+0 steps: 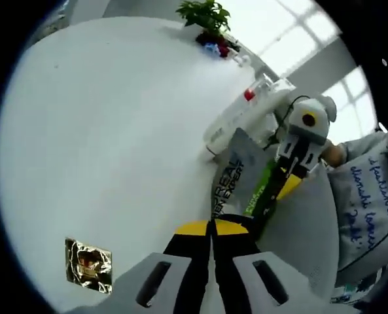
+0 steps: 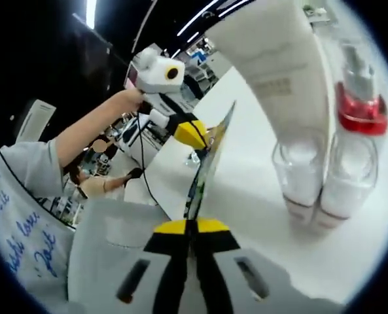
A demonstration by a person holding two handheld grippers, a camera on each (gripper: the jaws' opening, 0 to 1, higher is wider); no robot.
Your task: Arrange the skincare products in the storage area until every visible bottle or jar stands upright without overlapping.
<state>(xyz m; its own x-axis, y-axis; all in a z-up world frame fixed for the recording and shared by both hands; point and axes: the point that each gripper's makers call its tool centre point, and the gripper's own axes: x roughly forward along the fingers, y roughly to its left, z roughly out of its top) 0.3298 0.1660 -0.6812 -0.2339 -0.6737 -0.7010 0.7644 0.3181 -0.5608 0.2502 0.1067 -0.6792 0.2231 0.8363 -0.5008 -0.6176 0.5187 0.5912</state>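
Left gripper (image 1: pixel 211 229) clamped on silver sachet (image 1: pixel 235 176) | right gripper (image 2: pixel 192 227) clamped on its opposite edge | sachet lettering partly readable | tube (image 2: pixel 282 72) top cut off | white table (image 1: pixel 115 118)

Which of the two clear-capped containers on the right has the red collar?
The spray bottle farther right: a red collar rings its neck under the pump. The white tube beside it, standing on its clear cap, has none.

A white tabletop (image 1: pixel 102 131) is seen. A gold foil packet (image 1: pixel 88 263) is laid flat on it, and a potted plant (image 1: pixel 207 16) is stood at its far edge.
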